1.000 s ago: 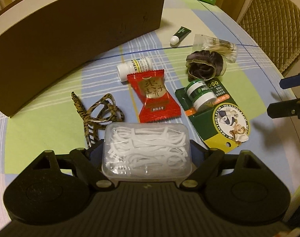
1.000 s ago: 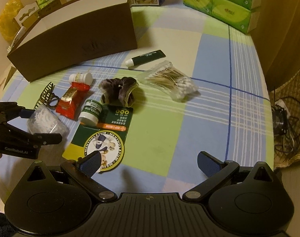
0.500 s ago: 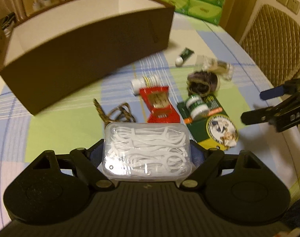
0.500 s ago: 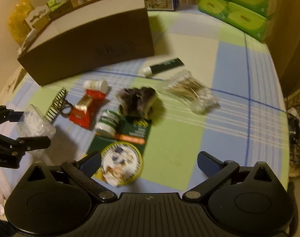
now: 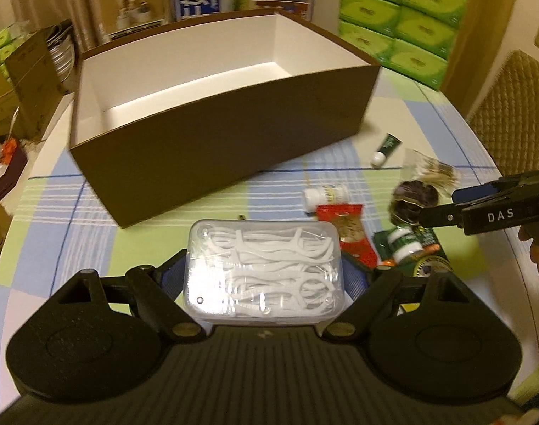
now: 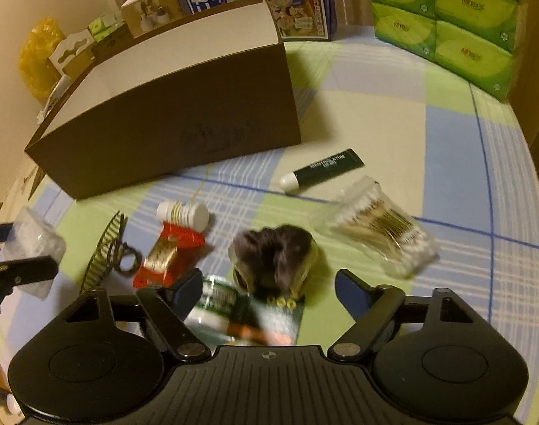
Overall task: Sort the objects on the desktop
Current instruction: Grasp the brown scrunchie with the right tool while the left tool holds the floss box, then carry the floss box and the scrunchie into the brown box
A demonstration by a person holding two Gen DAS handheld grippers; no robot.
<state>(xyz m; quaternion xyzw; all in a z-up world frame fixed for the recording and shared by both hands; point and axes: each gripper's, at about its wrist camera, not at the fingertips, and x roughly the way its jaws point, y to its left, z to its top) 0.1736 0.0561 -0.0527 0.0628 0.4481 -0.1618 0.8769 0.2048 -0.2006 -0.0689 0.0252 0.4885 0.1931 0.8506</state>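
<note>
My left tongs (image 5: 264, 269) squeeze the clear floss box (image 5: 263, 268) between both fingers, low in the middle of the frame. A second ago the brown box (image 5: 226, 131) was only a wall up top; now I see inside its white walls. The floss box is see-through, full of white picks. My right tongs (image 6: 269, 292) are wide open, holding nothing, over the scrunchie (image 6: 274, 255).

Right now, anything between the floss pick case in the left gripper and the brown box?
Nothing visible. The left gripper holds the floss pick case above the tablecloth, and the brown box sits straight ahead with its top open. Only its near wall needs clearing. The other items lie off to the right.
</note>
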